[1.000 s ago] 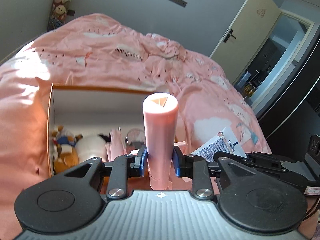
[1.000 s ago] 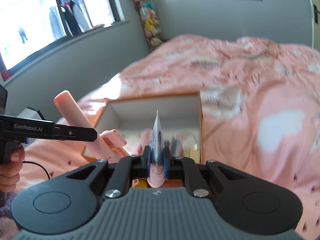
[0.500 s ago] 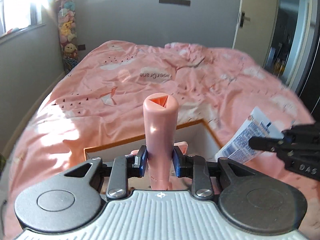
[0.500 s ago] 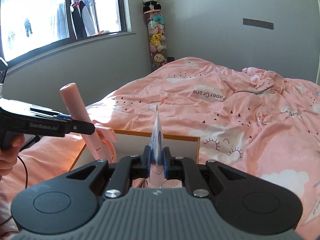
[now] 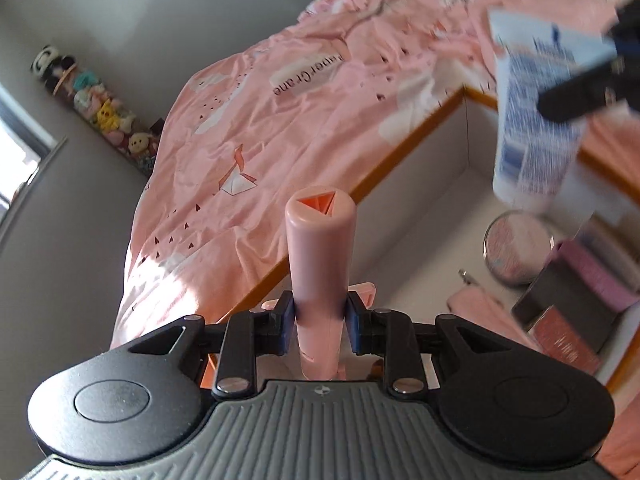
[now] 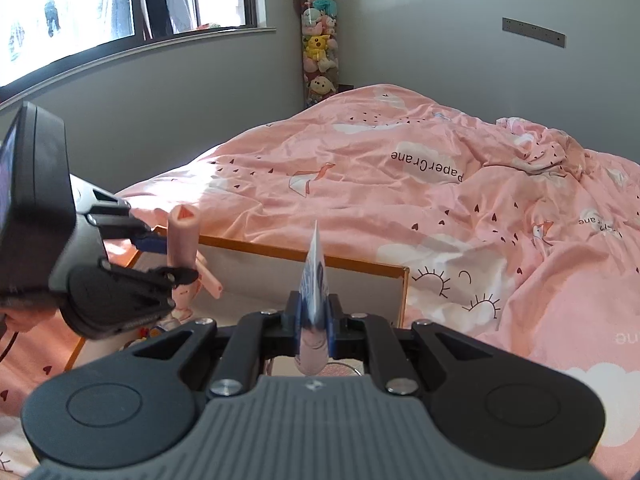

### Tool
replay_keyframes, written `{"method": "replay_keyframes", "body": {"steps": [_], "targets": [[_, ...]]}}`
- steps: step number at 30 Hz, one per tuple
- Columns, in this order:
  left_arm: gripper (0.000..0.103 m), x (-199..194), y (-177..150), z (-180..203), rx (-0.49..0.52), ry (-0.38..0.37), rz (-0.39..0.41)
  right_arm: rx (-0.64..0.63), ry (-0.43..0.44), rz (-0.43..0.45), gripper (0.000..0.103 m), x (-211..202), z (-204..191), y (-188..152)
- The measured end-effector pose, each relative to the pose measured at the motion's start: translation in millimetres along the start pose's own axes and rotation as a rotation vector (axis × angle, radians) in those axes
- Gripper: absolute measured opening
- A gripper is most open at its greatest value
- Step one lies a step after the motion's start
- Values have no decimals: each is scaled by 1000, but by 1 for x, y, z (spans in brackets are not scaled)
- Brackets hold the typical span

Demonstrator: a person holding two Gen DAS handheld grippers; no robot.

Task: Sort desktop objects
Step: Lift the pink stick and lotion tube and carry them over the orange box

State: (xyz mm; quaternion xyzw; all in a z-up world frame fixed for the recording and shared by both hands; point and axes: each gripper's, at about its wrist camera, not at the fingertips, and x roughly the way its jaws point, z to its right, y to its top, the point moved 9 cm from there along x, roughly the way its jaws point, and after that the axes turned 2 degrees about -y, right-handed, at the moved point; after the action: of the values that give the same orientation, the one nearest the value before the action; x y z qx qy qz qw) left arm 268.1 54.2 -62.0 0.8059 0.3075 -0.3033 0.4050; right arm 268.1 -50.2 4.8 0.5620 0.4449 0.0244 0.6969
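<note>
My left gripper is shut on a pink cylindrical handle that stands upright between its pads; it also shows in the right wrist view. My right gripper is shut on a white tube with blue print, seen edge-on; in the left wrist view the tube hangs above the box. The white box with an orange rim lies on the bed below both grippers; it also shows in the right wrist view.
In the box lie a round mirror, a pink cloth item and dark and pink boxes. A pink duvet covers the bed. A tall holder of plush toys stands in the corner.
The left gripper has tilted and swung, so the box interior now shows at its right. The right gripper with the tube has come closer over the box. Both grips are unchanged.
</note>
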Motion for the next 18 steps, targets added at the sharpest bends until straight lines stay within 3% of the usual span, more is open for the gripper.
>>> {"method": "replay_keyframes", "body": {"steps": [8,18], "targets": [[30,37,-3,24,180,62,-15,-18,-13,-13,12,10,7,3],[31,68,-3,46,308,1,-22,-12,-5,-64,12,31,14,2]]}}
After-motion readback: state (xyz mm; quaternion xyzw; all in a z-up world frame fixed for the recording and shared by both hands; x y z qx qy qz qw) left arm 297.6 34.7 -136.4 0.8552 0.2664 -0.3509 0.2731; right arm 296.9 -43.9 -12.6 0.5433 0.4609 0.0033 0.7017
